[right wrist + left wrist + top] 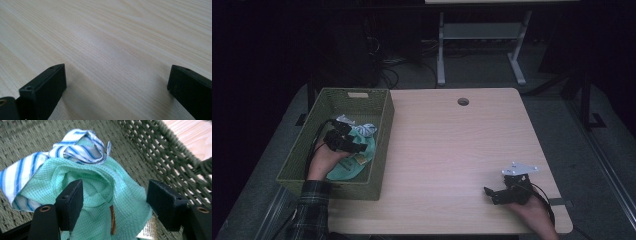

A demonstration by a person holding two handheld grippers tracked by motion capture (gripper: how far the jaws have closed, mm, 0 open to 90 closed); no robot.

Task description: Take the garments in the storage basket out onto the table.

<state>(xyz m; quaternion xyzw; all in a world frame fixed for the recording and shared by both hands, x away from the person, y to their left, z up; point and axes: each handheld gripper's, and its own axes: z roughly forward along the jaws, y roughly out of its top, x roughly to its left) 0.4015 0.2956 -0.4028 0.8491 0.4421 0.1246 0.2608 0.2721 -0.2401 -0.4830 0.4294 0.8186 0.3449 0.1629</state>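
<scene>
Carefully, I'm lowering my spread left gripper [113, 205] astride the green cloth [100, 195] in the basket [384, 145], nothing pinched yet, risking snagging the striped cloth [75, 147] too.

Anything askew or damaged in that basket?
Nothing damaged. The green cloth and striped cloth lie crumpled, not folded, in the basket, a paper tag poking out beneath. Left tongs straddle the green cloth, open.
</scene>
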